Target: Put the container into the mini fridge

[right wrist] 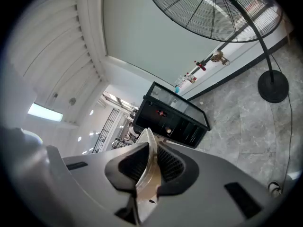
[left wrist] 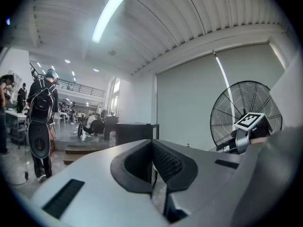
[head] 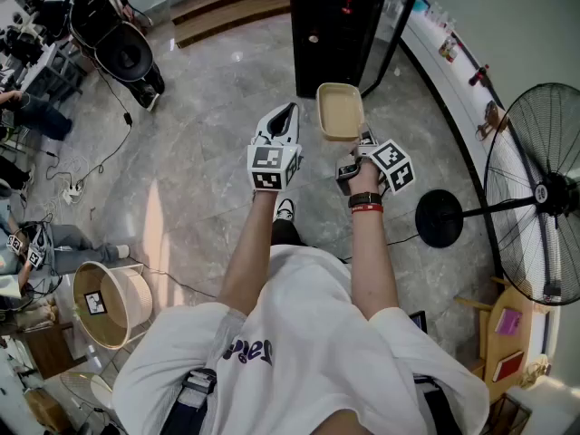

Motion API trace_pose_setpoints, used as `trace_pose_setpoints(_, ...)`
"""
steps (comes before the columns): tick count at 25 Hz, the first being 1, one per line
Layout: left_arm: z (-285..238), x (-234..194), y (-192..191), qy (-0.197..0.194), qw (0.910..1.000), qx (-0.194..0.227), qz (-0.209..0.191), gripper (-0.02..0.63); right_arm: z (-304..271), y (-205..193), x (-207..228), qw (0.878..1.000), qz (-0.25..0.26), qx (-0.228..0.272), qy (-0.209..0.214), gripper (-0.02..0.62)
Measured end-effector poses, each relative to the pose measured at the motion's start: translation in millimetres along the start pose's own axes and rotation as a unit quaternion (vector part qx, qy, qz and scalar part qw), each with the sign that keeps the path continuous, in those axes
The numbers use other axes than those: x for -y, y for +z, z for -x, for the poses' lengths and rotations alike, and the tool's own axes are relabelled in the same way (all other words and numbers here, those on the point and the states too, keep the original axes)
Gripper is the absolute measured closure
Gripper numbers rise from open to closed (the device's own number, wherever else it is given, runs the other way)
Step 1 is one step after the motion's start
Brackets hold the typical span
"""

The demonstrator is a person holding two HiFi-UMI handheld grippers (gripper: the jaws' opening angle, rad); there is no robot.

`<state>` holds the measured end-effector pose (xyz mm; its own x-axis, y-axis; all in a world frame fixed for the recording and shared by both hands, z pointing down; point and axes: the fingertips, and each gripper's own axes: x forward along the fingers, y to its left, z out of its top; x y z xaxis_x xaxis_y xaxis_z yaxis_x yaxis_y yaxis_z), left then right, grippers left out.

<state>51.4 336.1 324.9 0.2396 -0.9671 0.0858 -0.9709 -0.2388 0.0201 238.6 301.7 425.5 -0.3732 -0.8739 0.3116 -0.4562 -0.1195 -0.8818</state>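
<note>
At the left, the white left gripper (head: 285, 118) hangs over the grey marble floor (head: 199, 152) with its dark fingers (left wrist: 171, 163) pressed together on nothing. Just to its right is the shallow beige plastic container (head: 340, 111), rectangular with rounded corners and a raised rim. It is held up in the air with its hollow side towards the head camera, its lower edge pinched between the closed fingers (right wrist: 174, 163) of the right gripper (head: 361, 143). It hangs short of the black mini fridge (head: 337, 25), whose glass door (head: 399, 21) stands open, and a black standing fan (head: 544, 188) is at the far right.
</note>
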Motion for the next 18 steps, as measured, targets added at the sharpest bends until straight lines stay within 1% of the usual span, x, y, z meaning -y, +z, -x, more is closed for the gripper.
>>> trace_pose_setpoints(6,-16.3,-12.4,0.8,-0.006,0.9999,0.012,0.002,0.588,-21.6,4.1,-4.8,1.0,-0.012,0.01,0.008,0.529)
trace_pose_setpoints(10,-36.8,-15.8,-5.5,-0.012,0.9999,0.009,0.005,0.588,-40.2,8.0,-0.2,1.0,-0.012,0.012,0.005,0.529)
trace_pose_setpoints(14,-68.3,-29.7,-5.4,-0.014,0.9999,0.006,0.008,0.588,-69.7,19.8,-9.4,1.0,-0.008,0.014,0.008,0.531)
trace_pose_setpoints(18,-98.5,-53.1,-1.6,-0.009,0.9999,0.002,0.013,0.588,-102.0,30.4,-22.8,1.0,-0.009,0.022,0.012,0.529)
